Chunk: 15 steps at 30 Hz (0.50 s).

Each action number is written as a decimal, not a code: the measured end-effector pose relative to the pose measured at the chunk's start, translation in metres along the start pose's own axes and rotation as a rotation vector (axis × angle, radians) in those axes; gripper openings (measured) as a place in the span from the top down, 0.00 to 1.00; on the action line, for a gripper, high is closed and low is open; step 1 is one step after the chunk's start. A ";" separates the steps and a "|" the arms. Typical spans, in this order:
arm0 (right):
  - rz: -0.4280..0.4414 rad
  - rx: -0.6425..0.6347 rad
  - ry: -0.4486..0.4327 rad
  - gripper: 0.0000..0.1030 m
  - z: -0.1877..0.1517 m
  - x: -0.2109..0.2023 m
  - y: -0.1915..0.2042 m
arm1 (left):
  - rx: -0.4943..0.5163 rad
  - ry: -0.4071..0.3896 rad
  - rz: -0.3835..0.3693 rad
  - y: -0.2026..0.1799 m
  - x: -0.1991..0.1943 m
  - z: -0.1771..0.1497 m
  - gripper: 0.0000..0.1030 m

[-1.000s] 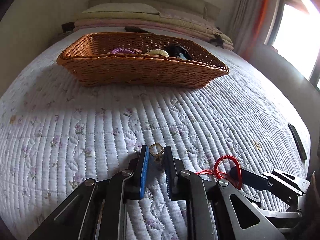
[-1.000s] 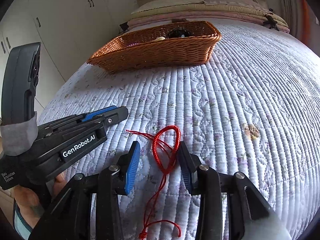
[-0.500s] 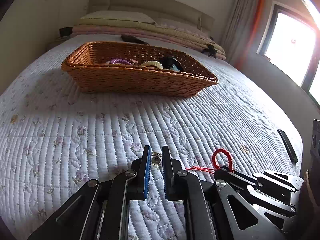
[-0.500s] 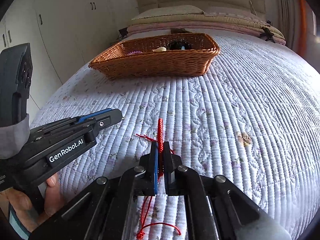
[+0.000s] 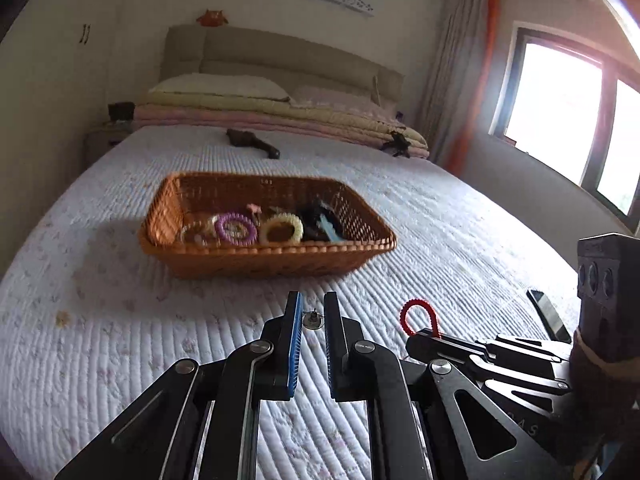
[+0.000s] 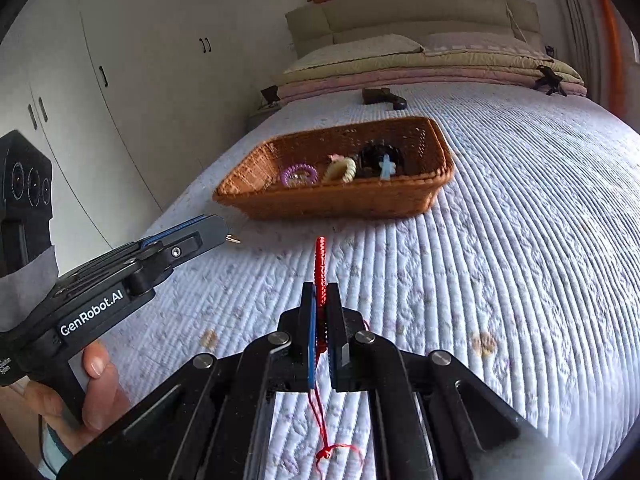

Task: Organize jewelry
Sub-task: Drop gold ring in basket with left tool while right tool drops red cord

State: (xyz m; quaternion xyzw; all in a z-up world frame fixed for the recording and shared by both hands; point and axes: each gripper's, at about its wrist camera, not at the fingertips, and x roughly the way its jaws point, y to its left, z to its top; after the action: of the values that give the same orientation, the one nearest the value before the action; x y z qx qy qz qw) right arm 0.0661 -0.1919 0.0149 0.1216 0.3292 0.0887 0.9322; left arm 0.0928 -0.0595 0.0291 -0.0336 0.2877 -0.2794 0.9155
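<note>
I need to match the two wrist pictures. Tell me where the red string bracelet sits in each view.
Left wrist view: the red string bracelet shows as a loop right of centre, sticking up from the right tongs.
Right wrist view: the bracelet stands at centre, pinched edge-on between the right tongs' fingers, its tail trailing below.
Shared landmark: the wicker basket on the quilt beyond.

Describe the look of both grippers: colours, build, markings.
Left hand-held gripper: black linkage arms with silver pivot screws, blue pads on its fingers. White "GenRobot.AI" lettering on its side in the right wrist view, grey wrap on the handle. Right hand-held gripper: same black frame, blue pads, silver screws.
</note>
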 end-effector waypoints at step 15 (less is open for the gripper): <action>0.010 0.016 -0.021 0.93 0.178 0.131 -0.005 | -0.043 0.026 0.078 0.083 0.129 0.110 0.90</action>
State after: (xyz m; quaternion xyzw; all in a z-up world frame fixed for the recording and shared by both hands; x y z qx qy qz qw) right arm 0.2803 -0.1944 0.0702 0.1317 0.3197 0.0893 0.9341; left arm 0.2812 -0.0692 0.0361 -0.0386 0.3065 -0.2377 0.9209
